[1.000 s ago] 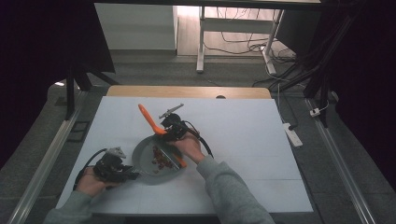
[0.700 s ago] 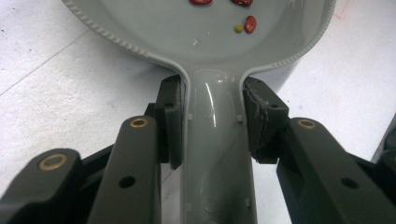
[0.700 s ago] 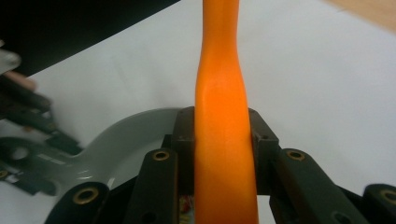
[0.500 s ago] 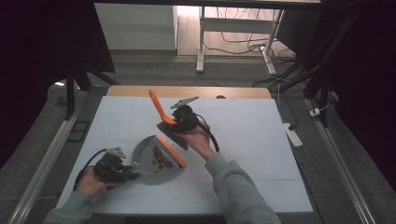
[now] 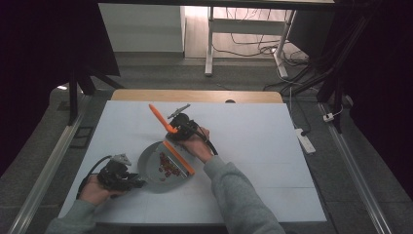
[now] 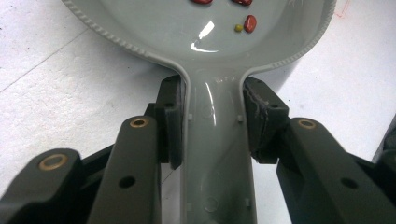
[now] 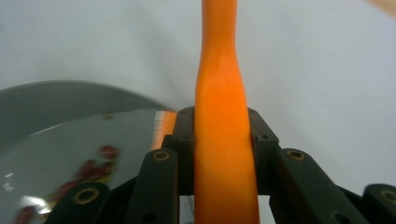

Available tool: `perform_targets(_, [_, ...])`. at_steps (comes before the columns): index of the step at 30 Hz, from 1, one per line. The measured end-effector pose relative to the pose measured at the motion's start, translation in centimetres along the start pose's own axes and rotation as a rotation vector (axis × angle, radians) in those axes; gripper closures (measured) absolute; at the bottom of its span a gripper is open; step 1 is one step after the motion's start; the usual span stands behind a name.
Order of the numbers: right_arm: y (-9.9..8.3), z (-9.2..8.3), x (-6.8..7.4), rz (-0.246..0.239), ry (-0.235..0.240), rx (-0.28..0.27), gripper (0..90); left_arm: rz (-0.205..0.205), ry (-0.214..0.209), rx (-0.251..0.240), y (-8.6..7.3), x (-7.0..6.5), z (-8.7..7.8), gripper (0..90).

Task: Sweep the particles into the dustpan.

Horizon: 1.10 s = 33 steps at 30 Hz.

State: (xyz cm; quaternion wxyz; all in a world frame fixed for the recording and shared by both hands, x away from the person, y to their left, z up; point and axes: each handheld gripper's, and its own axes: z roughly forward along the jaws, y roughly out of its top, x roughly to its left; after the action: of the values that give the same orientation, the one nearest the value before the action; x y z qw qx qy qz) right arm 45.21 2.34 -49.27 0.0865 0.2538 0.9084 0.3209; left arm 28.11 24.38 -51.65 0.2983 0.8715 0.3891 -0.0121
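Grey dustpan (image 5: 153, 170) lower centre, handle clamped by left gripper (image 5: 127, 181) | red beans (image 5: 166, 165) mostly inside, sweep seemingly near done | right gripper (image 5: 171, 131) clenches orange brush handle (image 5: 159, 117) | brush head (image 5: 178, 157) at pan rim

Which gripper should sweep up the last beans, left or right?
Right. The right gripper is clamped on the orange brush, whose bristle edge sits at the grey dustpan beside the beans. The left gripper is clamped on the dustpan's handle, steadying it.
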Motion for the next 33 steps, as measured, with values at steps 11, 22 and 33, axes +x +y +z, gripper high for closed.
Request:
perform_targets(11, [0.0,-4.8,1.5,0.03,0.113,-0.157,70.7,-0.001,0.007,0.003,-0.1,0.0,0.1,61.6])
perform_targets(22, [-2.1,-7.1,-1.5,0.096,0.054,-0.189,70.7,-0.002,0.014,-0.03,-0.4,-0.1,0.2,61.6])
perform_targets(33, [-5.1,-8.9,-2.1,0.1,0.032,-0.21,70.6,0.008,0.043,-0.082,-0.7,-0.4,0.3,61.7])
